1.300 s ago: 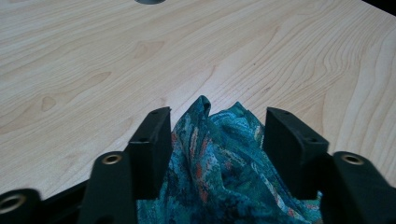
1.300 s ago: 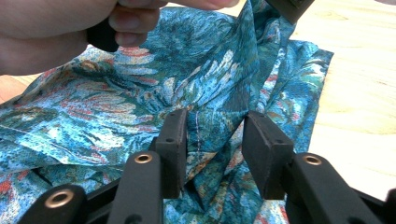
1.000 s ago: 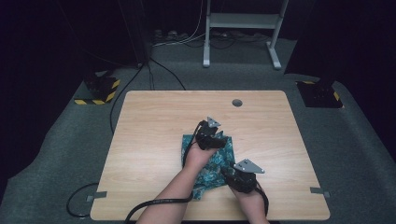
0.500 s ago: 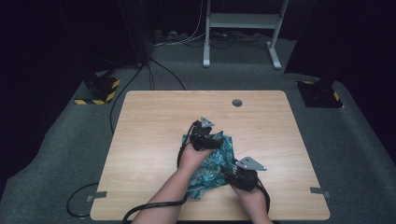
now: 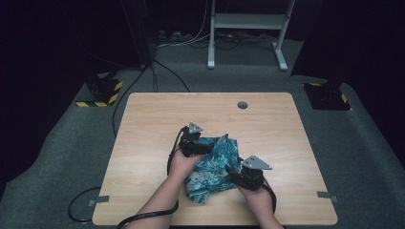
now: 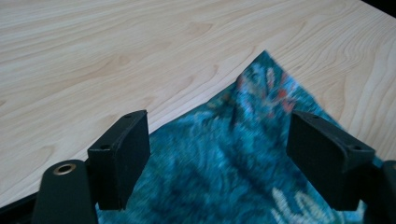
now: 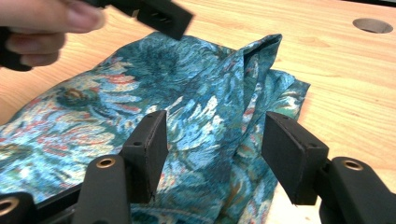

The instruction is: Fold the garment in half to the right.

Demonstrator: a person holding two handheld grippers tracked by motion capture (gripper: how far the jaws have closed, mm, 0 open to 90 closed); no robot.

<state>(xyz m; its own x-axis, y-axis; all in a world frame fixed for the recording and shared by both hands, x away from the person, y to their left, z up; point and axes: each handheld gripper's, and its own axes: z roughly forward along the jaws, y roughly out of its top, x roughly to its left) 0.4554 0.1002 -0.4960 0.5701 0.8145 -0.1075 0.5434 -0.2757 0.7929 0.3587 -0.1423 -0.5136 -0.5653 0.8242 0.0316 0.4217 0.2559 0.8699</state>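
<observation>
A teal flowered cloth lies crumpled on the wooden table, between my two grippers. My left gripper points right at the cloth's upper edge. Its jaws stand wide over flat cloth near a corner and have just been closing slightly; nothing is pinched. My right gripper points up-left from the cloth's right side. It has been opening, and a raised fold stands between its open jaws without being pressed. The left gripper and its hand show in the right gripper view's top left.
A round cable hole sits near the table's far edge. Bare wood lies left of and beyond the cloth. Cables trail off the front edge. Striped floor bases and a white frame stand beyond the table.
My left gripper has slid left across the cloth, and a cloth corner now lies free to its right. The right gripper has stayed in place.
</observation>
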